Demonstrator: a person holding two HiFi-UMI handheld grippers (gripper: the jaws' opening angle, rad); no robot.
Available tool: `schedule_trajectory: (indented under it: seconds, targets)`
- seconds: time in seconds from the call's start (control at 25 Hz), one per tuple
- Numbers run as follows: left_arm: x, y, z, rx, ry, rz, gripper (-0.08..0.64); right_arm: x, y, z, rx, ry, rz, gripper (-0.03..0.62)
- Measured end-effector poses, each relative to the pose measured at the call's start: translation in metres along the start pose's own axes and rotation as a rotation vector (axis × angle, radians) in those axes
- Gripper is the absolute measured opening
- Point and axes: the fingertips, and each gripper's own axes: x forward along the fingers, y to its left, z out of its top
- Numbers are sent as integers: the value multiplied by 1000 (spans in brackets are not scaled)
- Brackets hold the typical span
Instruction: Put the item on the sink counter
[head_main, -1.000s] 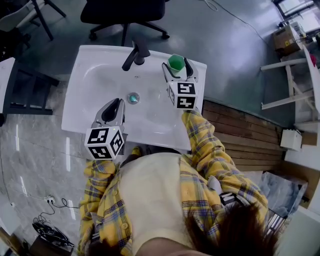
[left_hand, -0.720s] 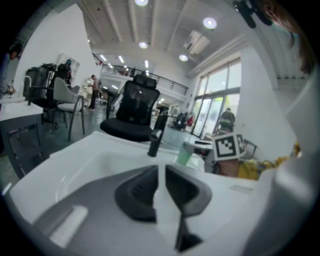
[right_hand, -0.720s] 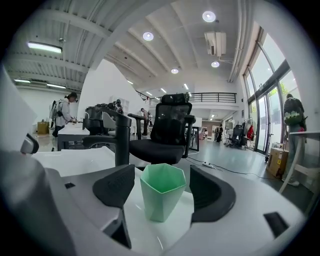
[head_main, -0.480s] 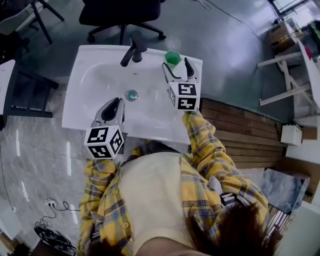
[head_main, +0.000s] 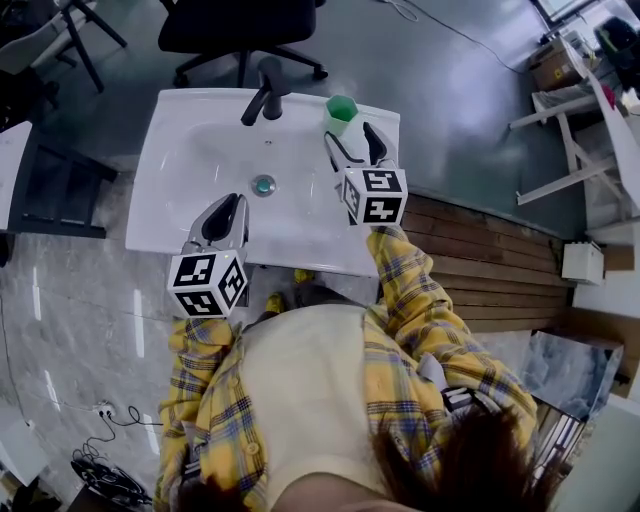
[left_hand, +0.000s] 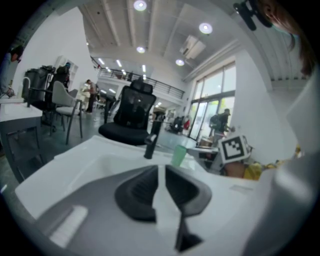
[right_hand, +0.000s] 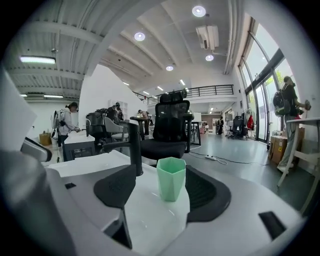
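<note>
A pale green faceted cup (head_main: 341, 112) stands upright on the back right corner of the white sink counter (head_main: 180, 225), right of the black faucet (head_main: 264, 92). My right gripper (head_main: 351, 141) is open just in front of the cup. In the right gripper view the cup (right_hand: 171, 178) stands on the counter at the jaw tips, closer to the right jaw, and my right gripper (right_hand: 162, 190) holds nothing. My left gripper (head_main: 222, 216) hovers over the basin's front left, shut and empty. From the left gripper (left_hand: 161, 180) the cup (left_hand: 178, 155) shows far ahead.
The drain plug (head_main: 264, 185) sits mid-basin. A black office chair (head_main: 245, 25) stands behind the sink. Wooden slats (head_main: 480, 265) lie to the right and a dark table (head_main: 40, 190) to the left. Several people stand far off in the hall.
My right gripper has drawn back a little toward me, so the cup now stands beyond its tips rather than between the jaws. The left gripper has stayed in place.
</note>
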Motion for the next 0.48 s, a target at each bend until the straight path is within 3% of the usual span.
schedule_trajectory:
  seconds: [0.48]
  targets:
    - [-12, -4, 3, 4, -21, -40, 46, -31, 33, -11, -12, 69, 58, 312]
